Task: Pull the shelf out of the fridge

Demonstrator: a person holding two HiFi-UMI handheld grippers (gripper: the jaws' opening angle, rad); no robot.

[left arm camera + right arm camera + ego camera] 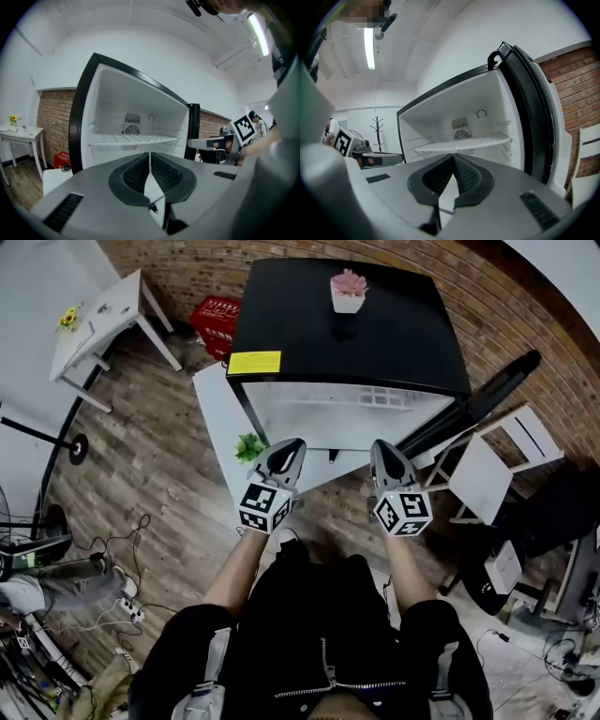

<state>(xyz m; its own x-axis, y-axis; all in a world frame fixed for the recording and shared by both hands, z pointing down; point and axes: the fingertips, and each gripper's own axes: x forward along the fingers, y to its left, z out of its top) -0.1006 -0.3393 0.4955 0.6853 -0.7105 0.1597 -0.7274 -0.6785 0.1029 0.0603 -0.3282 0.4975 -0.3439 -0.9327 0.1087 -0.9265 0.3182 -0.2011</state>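
Observation:
A black fridge [347, 334] stands open in front of me, its inside white. The white shelf [133, 138] lies level across the compartment below a round vent, and it also shows in the right gripper view [461, 143]. My left gripper [284, 448] and right gripper [385, 448] hover side by side just in front of the opening, a short way from the shelf's front edge. The left gripper [150, 155] has its jaws pressed together with nothing between them. The right gripper [453, 156] is likewise shut and empty.
The black fridge door [497, 390] swings open to the right. A pink flower pot [348, 289] sits on the fridge top. A white board with a small green plant [248, 446] lies at the left. A white chair [497, 460], red crate [214, 320] and white side table [103, 315] stand around.

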